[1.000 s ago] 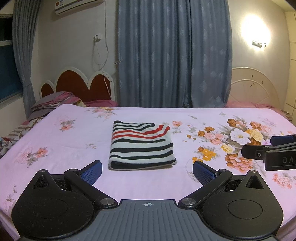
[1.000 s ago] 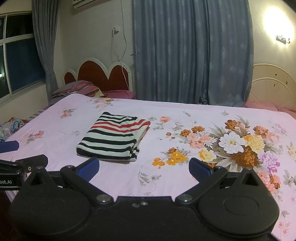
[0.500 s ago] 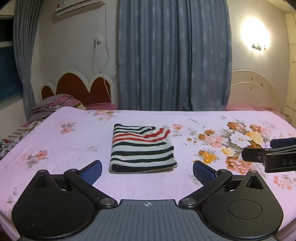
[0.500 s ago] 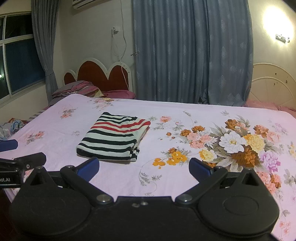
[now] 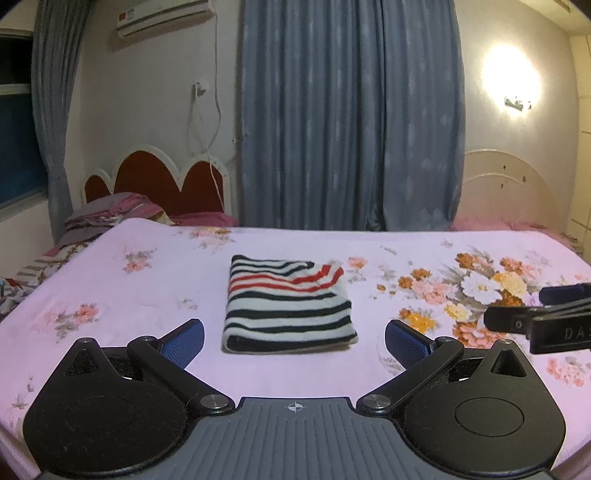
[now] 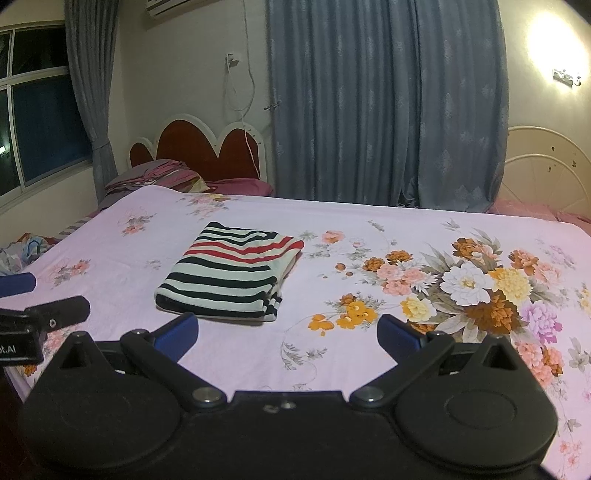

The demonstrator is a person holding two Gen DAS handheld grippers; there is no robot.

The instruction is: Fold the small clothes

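Left wrist view looks across a wide bed (image 5: 147, 295) covered by a pink sheet printed with flowers, the largest bouquet (image 5: 480, 291) lying toward the right side. Behind the bed hang tall blue-grey curtains (image 5: 351, 110), and at the far left stands a red headboard with a scalloped white edge (image 5: 159, 177), with a heap of folded bedding (image 5: 107, 218) in front of it. An air conditioner (image 5: 162, 16) sits high on the wall, and a wall lamp (image 5: 517, 103) glows at the upper right.

On the sheet, left of the bouquet and roughly mid-bed, lies the striped garment (image 5: 288, 306), folded into a neat rectangle with black and white bands and a few red ones near its far edge. In the right wrist view the same garment (image 6: 229, 273) sits left of centre, its layered edges showing on the right side.

Nearest the camera, the left gripper (image 5: 293, 341) hangs over the near part of the bed with its blue-padded fingers (image 5: 183, 341) spread wide, holding nothing; the garment lies just beyond the gap, apart from both pads. The right gripper (image 6: 287, 334) likewise has its fingers (image 6: 397, 338) spread wide and empty, the garment's near edge just beyond its left pad. Each gripper shows at the edge of the other's view.
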